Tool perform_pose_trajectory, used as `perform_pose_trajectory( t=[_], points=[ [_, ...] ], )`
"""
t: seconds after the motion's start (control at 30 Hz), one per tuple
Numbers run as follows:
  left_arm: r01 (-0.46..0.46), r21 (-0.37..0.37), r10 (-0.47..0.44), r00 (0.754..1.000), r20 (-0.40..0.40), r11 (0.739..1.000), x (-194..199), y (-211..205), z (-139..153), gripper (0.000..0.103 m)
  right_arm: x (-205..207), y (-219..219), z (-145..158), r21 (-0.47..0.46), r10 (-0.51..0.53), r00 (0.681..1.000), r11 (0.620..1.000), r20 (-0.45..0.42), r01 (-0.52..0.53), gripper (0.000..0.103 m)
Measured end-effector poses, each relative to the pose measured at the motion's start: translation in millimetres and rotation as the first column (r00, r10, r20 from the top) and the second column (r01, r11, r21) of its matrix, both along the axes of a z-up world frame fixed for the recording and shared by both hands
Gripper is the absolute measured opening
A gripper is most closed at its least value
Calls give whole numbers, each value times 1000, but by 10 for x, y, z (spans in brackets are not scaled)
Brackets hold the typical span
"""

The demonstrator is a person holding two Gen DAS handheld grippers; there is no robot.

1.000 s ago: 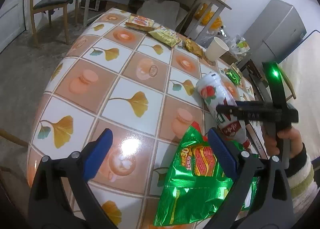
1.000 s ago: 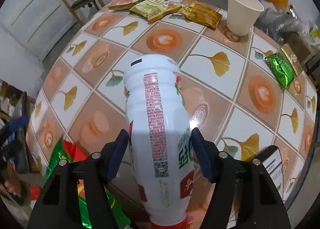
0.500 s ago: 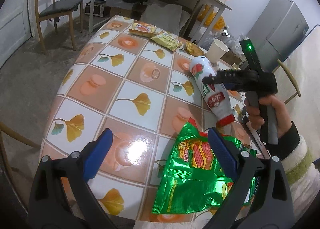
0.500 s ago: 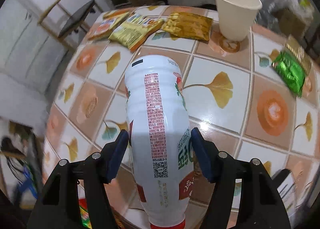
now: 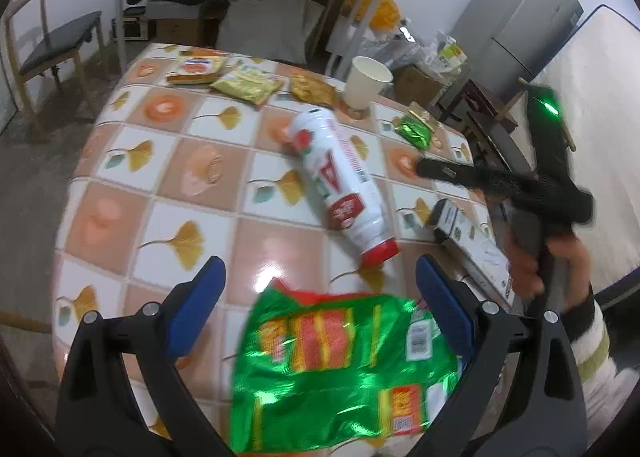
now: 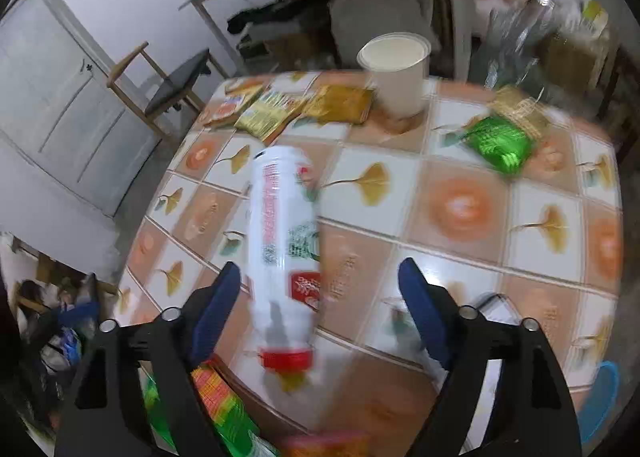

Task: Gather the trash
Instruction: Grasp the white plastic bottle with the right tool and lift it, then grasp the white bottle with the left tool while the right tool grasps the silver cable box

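Right gripper (image 6: 320, 301) jaws opening, blue pads clear of the white bottle (image 6: 284, 241), which lies between them on the tiled table (image 6: 460, 209) (red cap toward the camera, blurred). Left gripper (image 5: 318, 297) spread wide, nothing pinched, over the big green chip bag (image 5: 340, 369) at the table's near edge. Farther out: paper cup (image 6: 396, 73), small green packet (image 6: 498, 143), yellow snack packets (image 6: 280, 109) at the far edge. A hand (image 5: 548, 261) grips the right gripper's handle.
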State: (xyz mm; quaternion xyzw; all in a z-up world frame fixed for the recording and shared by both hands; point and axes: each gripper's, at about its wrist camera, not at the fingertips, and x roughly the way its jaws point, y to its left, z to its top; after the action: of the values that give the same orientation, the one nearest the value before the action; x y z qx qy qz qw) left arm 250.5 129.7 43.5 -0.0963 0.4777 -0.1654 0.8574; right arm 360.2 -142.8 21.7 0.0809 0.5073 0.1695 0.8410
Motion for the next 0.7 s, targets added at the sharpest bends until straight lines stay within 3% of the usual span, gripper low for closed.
perform_pose_trajectory(
  t=[0.23, 0.43, 0.7],
  points=[
    [30, -49, -31, 999, -32, 998, 70, -323, -90, 92, -531, -735, 0, -128, 62, 998, 990, 26, -58, 91],
    [-22, -104, 15, 998, -68, 994, 66, -347, -183, 92, -614, -1040, -409, -205, 98, 992, 972, -76, -112, 91],
    [-56, -81, 48, 995, -87, 995, 232, -356, -79, 92, -577, -1219, -759, -144, 76, 984, 985, -160, -100, 91]
  ],
)
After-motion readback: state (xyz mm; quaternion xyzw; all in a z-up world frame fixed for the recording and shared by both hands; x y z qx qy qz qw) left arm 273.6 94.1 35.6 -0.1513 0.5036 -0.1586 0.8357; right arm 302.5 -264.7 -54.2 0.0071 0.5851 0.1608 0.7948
